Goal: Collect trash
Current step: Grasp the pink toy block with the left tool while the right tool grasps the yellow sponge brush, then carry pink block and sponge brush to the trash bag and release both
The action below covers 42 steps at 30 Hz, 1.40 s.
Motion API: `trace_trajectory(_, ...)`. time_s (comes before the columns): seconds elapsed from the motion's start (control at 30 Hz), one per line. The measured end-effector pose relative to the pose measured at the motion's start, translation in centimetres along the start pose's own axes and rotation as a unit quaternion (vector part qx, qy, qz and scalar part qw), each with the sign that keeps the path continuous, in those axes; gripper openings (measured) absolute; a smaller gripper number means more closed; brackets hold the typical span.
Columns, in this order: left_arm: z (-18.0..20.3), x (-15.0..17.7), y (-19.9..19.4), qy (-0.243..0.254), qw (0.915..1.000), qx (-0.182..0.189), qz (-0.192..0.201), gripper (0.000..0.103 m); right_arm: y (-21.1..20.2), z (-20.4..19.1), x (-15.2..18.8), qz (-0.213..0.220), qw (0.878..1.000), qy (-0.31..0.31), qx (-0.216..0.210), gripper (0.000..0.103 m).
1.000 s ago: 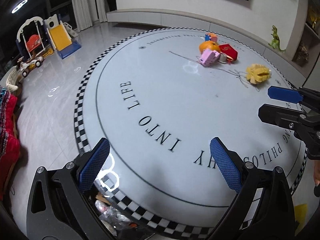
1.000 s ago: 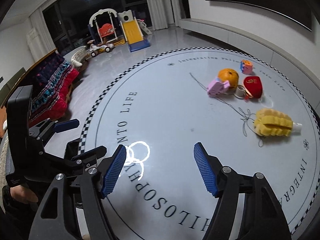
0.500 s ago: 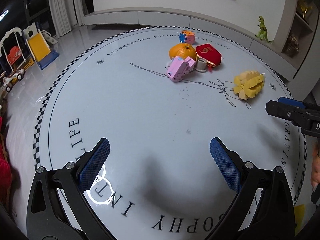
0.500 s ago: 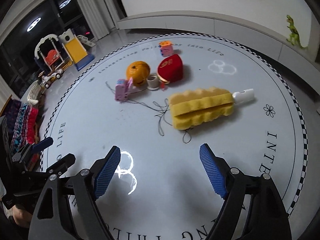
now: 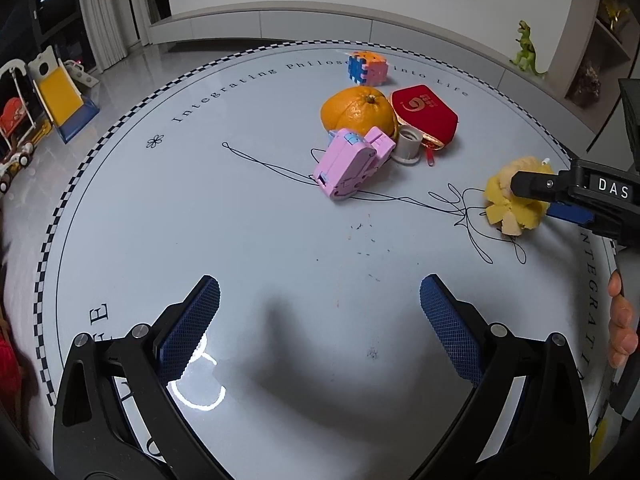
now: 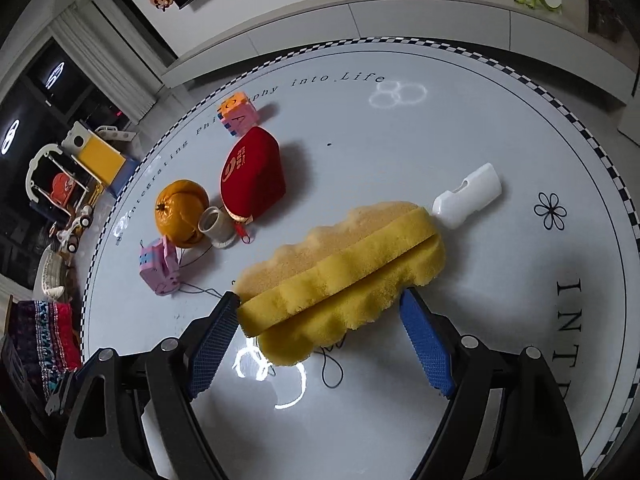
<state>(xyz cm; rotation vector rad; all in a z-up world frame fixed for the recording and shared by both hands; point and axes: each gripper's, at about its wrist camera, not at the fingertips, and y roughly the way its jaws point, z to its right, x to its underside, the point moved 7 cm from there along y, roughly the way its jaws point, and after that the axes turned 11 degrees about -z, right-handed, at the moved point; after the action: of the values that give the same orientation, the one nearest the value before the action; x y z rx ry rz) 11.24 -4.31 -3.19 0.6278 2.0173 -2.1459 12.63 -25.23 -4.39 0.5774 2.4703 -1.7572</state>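
On the round white table [image 6: 440, 128] the yellow sponge brush [image 6: 344, 264] lies flat, its near end between the wide-open jaws of the right gripper [image 6: 320, 332], which hold nothing yet. If they close this far out, the soft foam may squash and slip free. The left gripper [image 5: 320, 320] is open and empty, and I cannot tell whether the pad [image 6: 212, 344] already touches the foam.

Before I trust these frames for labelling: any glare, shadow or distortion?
Left wrist view: ring-shaped lamp glare on the table, a soft shadow at centre, fisheye-curved edges. Right wrist view: glare beside the sponge, dark corners; both sharp.
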Motion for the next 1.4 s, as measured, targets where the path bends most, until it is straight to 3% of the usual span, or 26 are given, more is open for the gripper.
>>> trace_trajectory(0.27,0.0,-2.6,1.5,0.002,0.9999,0.008,-0.006,0.097,1.8,-1.7,-3.2,0.023,0.996,-0.043,0.069,0.085)
trace_trajectory(0.37,0.1,-4.1,2.3,0.004,0.9999,0.011,-0.010,0.097,2.1,-2.3,-3.9,0.035,0.992,-0.076,0.090,0.078)
trace_trajectory(0.53,0.6,-6.0,3.7,0.024,0.9996,0.001,-0.015,0.097,1.1,-2.4,-4.0,0.051,0.989,-0.107,0.087,0.069)
trace_trajectory(0.6,0.8,-6.3,4.2,0.028,0.9994,-0.007,-0.018,0.091,0.8,-2.3,-3.8,0.054,0.989,-0.112,0.083,0.067)
trace_trajectory(0.7,1.2,-6.5,5.1,0.031,0.9990,-0.007,-0.033,0.062,0.8,-2.4,-3.7,0.054,0.987,-0.127,0.083,0.063)
trace_trajectory(0.87,1.5,-6.8,4.8,0.036,0.9988,-0.007,-0.031,0.046,0.5,-2.5,-3.5,0.052,0.988,-0.128,0.074,0.060)
trace_trajectory(1.07,1.6,-6.3,3.6,0.022,0.9993,0.024,-0.019,0.045,-0.3,-2.5,-3.0,0.056,0.988,-0.127,0.064,0.058)
trace_trajectory(1.4,1.5,-3.1,-0.1,0.022,0.9992,0.032,0.001,0.035,-3.7,-4.0,-0.1,0.072,0.985,-0.146,0.052,0.058)
